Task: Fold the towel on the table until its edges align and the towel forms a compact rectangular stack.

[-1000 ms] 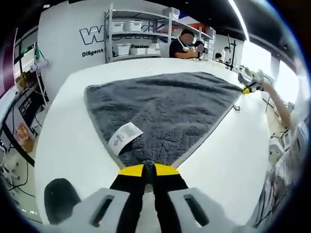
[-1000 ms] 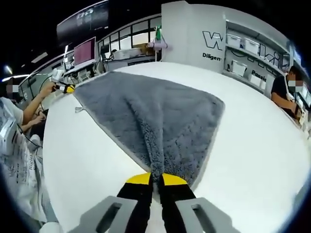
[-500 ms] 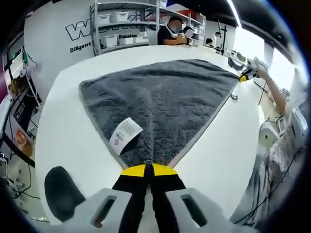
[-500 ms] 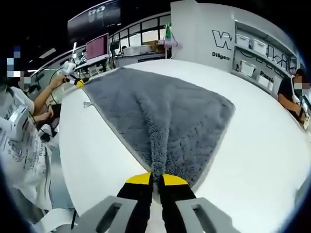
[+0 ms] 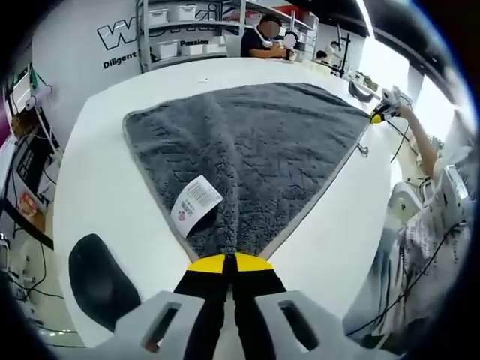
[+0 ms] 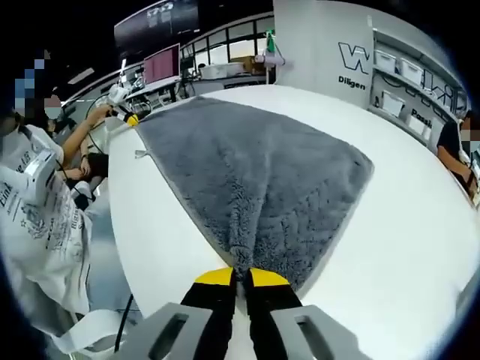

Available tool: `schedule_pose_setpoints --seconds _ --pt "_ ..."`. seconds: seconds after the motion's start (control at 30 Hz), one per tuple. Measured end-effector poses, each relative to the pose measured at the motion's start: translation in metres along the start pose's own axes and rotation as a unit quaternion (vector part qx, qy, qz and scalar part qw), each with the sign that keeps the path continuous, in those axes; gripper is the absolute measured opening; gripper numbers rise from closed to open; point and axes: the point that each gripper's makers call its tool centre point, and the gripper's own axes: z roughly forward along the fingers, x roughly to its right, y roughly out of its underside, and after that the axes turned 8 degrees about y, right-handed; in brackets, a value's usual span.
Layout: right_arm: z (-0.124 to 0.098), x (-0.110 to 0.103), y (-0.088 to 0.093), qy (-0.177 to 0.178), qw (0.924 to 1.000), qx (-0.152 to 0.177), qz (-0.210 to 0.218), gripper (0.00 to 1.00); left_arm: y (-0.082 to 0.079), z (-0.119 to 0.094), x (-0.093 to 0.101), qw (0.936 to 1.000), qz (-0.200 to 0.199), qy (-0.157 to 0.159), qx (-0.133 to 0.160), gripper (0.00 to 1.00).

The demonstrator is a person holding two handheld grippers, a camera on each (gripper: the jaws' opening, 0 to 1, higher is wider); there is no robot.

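Observation:
A grey fluffy towel (image 5: 255, 142) lies spread on the white table (image 5: 97, 195), drawn taut between two corners. My left gripper (image 5: 230, 262) is shut on the near corner, beside a white care label (image 5: 194, 204). In the right gripper view the same towel (image 6: 262, 172) fans out from my right gripper (image 6: 241, 276), which is shut on its own corner. Each gripper appears small at the far corner in the other's view: the right gripper (image 5: 380, 116) at the right edge of the table, the left gripper (image 6: 129, 118) at the upper left. A hanging loop (image 6: 140, 154) sticks out of the towel's edge.
A black round object (image 5: 97, 277) sits on the table left of my left gripper. The person's sleeve and patterned shirt (image 6: 37, 225) fill the left of the right gripper view. Shelves with white bins (image 5: 180, 34) and seated people stand beyond the table.
Both cameras have shifted a little, so the towel looks slightly lower and larger in both views. The towel stays stretched and both grips are unchanged.

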Motion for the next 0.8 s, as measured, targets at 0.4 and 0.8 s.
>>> schedule_pose_setpoints --seconds 0.4,0.8 --pt "-0.001 -0.006 0.0 0.001 0.9996 0.0 -0.027 0.13 -0.003 -0.002 0.006 0.9984 0.054 -0.016 0.004 0.1" --pt "-0.009 -0.003 0.003 0.018 0.9985 0.007 -0.051 0.34 -0.022 -0.024 0.012 0.9947 0.059 -0.006 0.084 0.5"
